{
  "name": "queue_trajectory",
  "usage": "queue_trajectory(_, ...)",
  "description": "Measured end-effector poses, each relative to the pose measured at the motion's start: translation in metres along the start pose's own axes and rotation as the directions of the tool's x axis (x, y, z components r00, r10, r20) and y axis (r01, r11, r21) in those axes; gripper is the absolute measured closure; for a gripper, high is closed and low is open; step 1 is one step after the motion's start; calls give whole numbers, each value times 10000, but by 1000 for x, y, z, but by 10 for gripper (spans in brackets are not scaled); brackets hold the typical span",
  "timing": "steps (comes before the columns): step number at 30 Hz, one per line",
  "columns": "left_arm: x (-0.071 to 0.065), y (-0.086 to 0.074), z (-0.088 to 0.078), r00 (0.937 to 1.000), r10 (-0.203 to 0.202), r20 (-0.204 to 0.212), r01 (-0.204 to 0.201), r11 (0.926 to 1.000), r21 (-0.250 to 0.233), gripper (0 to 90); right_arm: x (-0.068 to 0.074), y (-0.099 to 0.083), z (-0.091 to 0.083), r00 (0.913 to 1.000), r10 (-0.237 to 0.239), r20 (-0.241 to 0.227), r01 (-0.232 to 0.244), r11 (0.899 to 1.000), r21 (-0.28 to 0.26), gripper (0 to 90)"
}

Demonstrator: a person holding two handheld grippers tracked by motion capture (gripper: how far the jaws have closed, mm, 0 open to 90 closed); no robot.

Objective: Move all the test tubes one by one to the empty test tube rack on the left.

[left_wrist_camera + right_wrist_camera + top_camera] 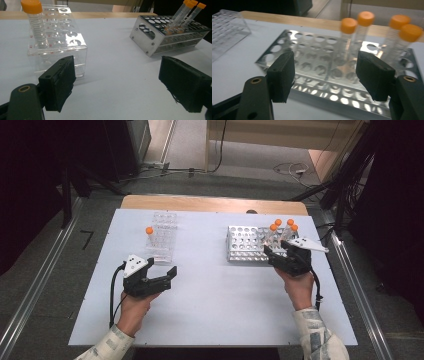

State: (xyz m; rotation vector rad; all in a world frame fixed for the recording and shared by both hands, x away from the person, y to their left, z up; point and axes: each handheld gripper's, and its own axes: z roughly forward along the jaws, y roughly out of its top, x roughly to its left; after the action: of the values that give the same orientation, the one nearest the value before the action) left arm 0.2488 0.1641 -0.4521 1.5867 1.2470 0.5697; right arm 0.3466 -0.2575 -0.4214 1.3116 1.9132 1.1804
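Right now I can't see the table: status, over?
Both grippers open, empty: left gripper, right gripper. Four tubes in metal rack, one tube in clear rack. Nothing blocking.

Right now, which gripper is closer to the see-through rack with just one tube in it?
The left. The left gripper sits open just in front of the clear rack, beside its near corner. The right gripper is across the table at the metal rack.

Lab-type recording setup. Tube racks [248, 244] with orange-capped tubes [284, 232] on white table [215, 300]. Cables on floor [292, 169], floor rails [37, 285].
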Motion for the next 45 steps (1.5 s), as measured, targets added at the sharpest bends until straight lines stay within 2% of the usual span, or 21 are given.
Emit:
queue_trajectory(1,0,0,0,10000,-14,-25,14,10000,-3,141,-11,1,2,9993,153,354,-152,9999,-27,307)
queue_trajectory(2,0,0,0,10000,-29,-42,29,10000,-10,141,-11,1,2,9993,153,354,-152,9999,-27,307)
queue_trajectory(5,1,-1,0,10000,-43,-44,43,10000,-24,142,-24,1,8,9957,430,824,-426,9991,-67,316)
queue_trajectory(9,2,0,0,10000,-57,-72,56,10000,-82,144,-38,3,18,9876,688,1411,-687,9976,-55,338)
queue_trajectory(10,2,0,-1,9999,-72,-88,71,9999,-83,148,-44,3,26,9826,807,1671,-826,9966,46,357)
queue_trajectory(13,2,-1,0,9999,-77,-124,76,9999,-94,150,-49,2,33,9793,956,1783,-979,9952,43,391)
queue_trajectory(15,2,-1,0,9999,-52,-105,51,10000,-76,151,-52,4,41,9751,902,2025,-943,9955,102,424)
queue_trajectory(20,2,-2,1,10000,-22,-85,21,10000,-52,152,-57,9,45,9714,926,2184,-967,9953,82,474)
queue_trajectory(23,2,-2,1,10000,-1,-34,1,10000,-71,152,-62,9,48,9698,1185,2131,-1233,9923,96,523)
queue_trajectory(29,0,-2,1,10000,47,-12,-47,10000,-48,154,-60,7,54,9738,951,2066,-1029,9943,273,584)
queue_trajectory(38,0,-2,1,10000,55,48,-55,10000,-30,162,-60,7,59,9688,974,2279,-1072,9937,313,706)
queue_trajectory(45,0,-3,2,9999,80,65,-81,10000,58,162,-59,11,55,9701,874,2265,-939,9954,181,713)
